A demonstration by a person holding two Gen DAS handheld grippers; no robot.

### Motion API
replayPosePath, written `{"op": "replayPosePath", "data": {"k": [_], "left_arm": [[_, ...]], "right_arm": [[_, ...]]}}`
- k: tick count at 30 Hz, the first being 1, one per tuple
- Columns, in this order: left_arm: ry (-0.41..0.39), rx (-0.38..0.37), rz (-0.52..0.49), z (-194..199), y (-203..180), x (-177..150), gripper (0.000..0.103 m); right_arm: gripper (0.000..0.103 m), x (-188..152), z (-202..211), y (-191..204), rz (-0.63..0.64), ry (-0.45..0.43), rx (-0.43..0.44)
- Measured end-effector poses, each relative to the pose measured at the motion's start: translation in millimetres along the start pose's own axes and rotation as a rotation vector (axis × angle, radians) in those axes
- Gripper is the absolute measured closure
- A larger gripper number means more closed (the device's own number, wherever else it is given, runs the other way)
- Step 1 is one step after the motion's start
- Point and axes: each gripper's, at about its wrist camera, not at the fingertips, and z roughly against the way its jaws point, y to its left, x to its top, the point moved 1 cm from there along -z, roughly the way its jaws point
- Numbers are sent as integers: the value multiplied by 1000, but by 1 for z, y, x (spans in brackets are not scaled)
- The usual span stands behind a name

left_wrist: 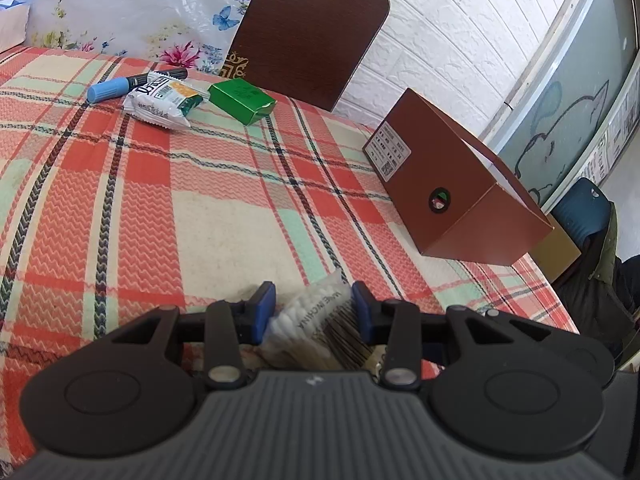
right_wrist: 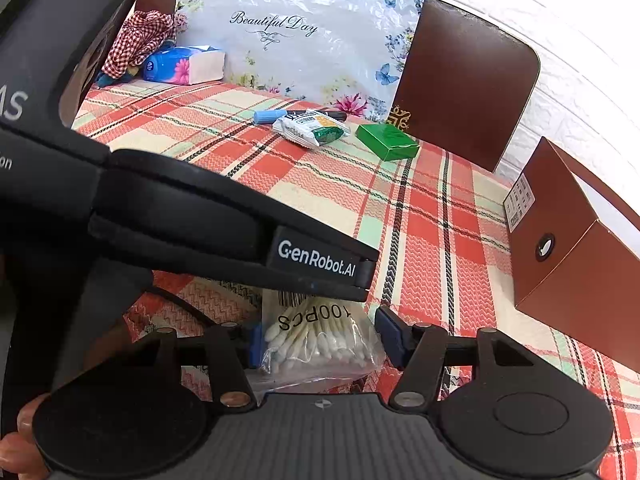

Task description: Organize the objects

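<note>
A clear bag of cotton swabs (left_wrist: 316, 320) lies between the blue pads of my left gripper (left_wrist: 314, 306), which closes on it. In the right wrist view the same bag (right_wrist: 316, 340) sits between my right gripper's (right_wrist: 320, 334) blue pads, which stand apart with a gap on the right side. The left gripper's black body (right_wrist: 224, 232) crosses above the bag. On the plaid cloth farther off lie a blue marker (left_wrist: 120, 86), a white snack packet (left_wrist: 164, 102) and a green box (left_wrist: 242, 100). A brown open box (left_wrist: 460, 192) stands at the right.
A brown chair back (left_wrist: 308, 28) and a floral plastic bag (right_wrist: 288, 36) stand behind the table. A tissue pack (right_wrist: 184, 66) and a checked cloth (right_wrist: 140, 40) lie at the far left. The table edge runs just past the brown box (right_wrist: 576, 248).
</note>
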Motion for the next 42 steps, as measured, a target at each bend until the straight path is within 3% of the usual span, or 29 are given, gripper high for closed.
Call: {"op": "replayPosePath", "data": {"k": [2,6,8,10,17,20,35,39,42], "left_arm": [[2,0,-1,-1,0,0,57],[4,0,-15,-1,-1,-1,55],[3,4,-28,-2,-3,-1,56],[3,4,-37,-2,-4,-2,60],[-52,-64,-18,8,-3,0,64],[-101,-76,-39,15,-7,0,64],[-33,-54,-110,2,-18,-6,64],[-2,-22,-116,-4,-19,-8,57],[0,-11,-125,-6,-20,-8,58]], "right_arm": [[44,0,-1,-1,-6,-1,1],[33,-2,-5,-11,-88,13,8],[36,-2,-8,-17,-135,27,30],[47,-1,-6,-15,-130,26,54],[60,-1,8,4,12,-57,-11],[60,-3,11,3,33,-77,-24],[60,-11,6,-12,-43,-39,27],[60,-14,5,-9,-28,-47,32],[60,-16,6,-9,-29,-55,40]]}}
